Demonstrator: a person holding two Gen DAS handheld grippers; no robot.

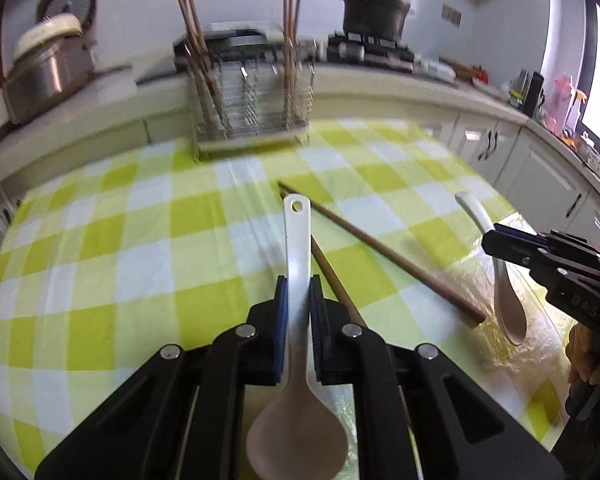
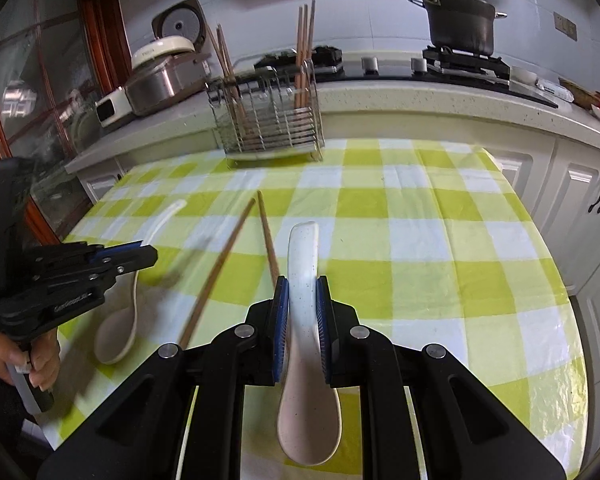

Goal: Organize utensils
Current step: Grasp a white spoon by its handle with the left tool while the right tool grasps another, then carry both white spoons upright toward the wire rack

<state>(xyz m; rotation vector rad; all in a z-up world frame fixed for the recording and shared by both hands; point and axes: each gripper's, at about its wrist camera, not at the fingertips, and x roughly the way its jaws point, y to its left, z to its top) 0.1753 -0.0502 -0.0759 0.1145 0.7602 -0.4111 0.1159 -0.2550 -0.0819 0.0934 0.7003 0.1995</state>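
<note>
Left tongs (image 1: pixel 298 300): closed on the handle of a flat white spoon (image 1: pixel 298 380), blue pads pressed against both sides of the handle. The handle pointed forward, with a hanging hole at its far tip; the bowl sat back between the arms of the tongs.
Right tongs (image 2: pixel 303 304): closed on the curved handle of a speckled white soup spoon (image 2: pixel 306 360), bowl toward the camera, handle tip arching forward.
Right tongs in the left view (image 1: pixel 500 240): seen from the side at the right edge, with the soup spoon (image 1: pixel 508 300) hanging through them above the cloth.
Left tongs in the right view (image 2: pixel 148 254): seen from the side at the left edge, with the flat spoon (image 2: pixel 120 328) in them; a hand (image 2: pixel 36 360) gripped the handle below.
Chopsticks (image 1: pixel 380 256): two brown sticks lay loose on the cloth between the two tongs, close together at their far tips and spreading apart nearer the cameras.
Worktop (image 2: pixel 440 240): covered with a green and white checked cloth.
Wire rack (image 2: pixel 272 124): stood at the far edge of the cloth, well apart from both spoons, with bundles of chopsticks upright at its left and right ends.
Background: a rice cooker (image 2: pixel 164 76) with its lid up, left of the rack; a dark pot (image 2: pixel 460 24) on a stove, right.
</note>
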